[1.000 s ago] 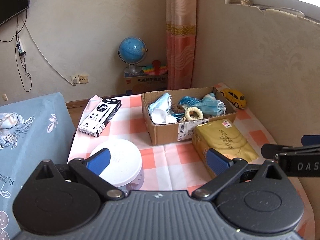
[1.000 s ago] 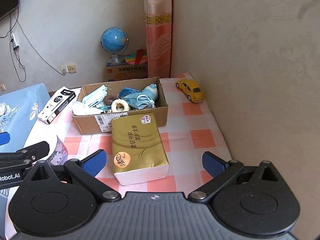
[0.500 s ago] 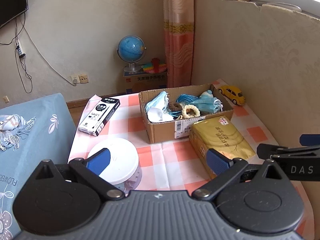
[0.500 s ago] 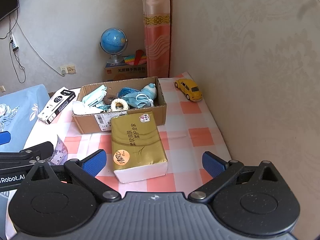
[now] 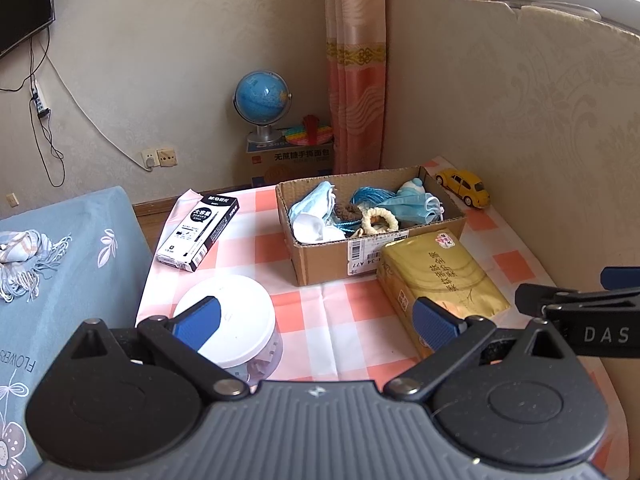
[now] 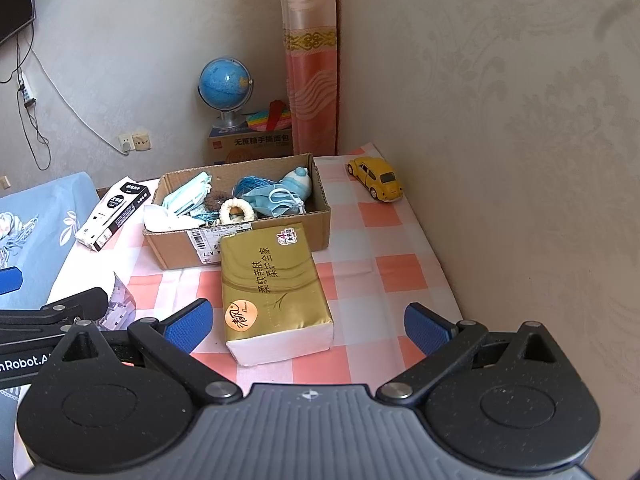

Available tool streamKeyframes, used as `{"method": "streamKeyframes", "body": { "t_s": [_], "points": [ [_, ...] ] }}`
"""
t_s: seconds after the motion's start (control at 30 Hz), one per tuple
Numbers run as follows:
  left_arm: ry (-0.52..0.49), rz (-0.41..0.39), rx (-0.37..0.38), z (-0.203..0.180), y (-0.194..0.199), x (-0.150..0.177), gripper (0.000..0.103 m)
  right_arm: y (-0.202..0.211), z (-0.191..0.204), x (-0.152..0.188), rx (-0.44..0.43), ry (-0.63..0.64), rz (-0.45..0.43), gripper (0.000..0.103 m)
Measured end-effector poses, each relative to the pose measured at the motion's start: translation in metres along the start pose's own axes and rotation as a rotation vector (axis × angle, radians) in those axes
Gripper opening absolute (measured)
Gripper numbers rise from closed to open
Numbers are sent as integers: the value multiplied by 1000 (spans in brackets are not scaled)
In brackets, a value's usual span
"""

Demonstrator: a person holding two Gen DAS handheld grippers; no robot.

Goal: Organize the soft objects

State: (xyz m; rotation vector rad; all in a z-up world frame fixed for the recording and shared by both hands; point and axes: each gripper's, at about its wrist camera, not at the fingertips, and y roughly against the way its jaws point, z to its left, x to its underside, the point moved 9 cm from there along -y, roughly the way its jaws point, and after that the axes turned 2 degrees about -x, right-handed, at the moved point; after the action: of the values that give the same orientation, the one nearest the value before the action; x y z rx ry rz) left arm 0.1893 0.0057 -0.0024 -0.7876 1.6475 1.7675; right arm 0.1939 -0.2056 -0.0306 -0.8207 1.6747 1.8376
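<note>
Right wrist view shows the gold tissue pack lying flat on the checked tabletop, its far end touching the front wall of the cardboard box, where masks and a scrunchie already sit. My right gripper is spread wide and empty, with the pack's near end between its pads. My left gripper is likewise released and holds nothing; it hangs over bare cloth between the white-lidded tub and the pack.

I judge the pack light and squashy, with a slick film wrapper, so I would take it across its narrow width near the middle and squeeze gently; a corner pinch would likely crumple and slip. Whether it fits the crowded box I cannot tell from here.

Against the frames a second back, both views sit slightly farther from the box, the pack a little smaller. Nothing on the tabletop has shifted, and both grippers are as open as they were.
</note>
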Motion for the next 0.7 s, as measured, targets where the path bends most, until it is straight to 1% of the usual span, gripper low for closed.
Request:
{"method": "streamKeyframes", "body": {
  "t_s": [0.7],
  "points": [
    [-27,1,-3,-4,-2,-2,102,4,-2,1,2,-14,0,103]
  ]
}}
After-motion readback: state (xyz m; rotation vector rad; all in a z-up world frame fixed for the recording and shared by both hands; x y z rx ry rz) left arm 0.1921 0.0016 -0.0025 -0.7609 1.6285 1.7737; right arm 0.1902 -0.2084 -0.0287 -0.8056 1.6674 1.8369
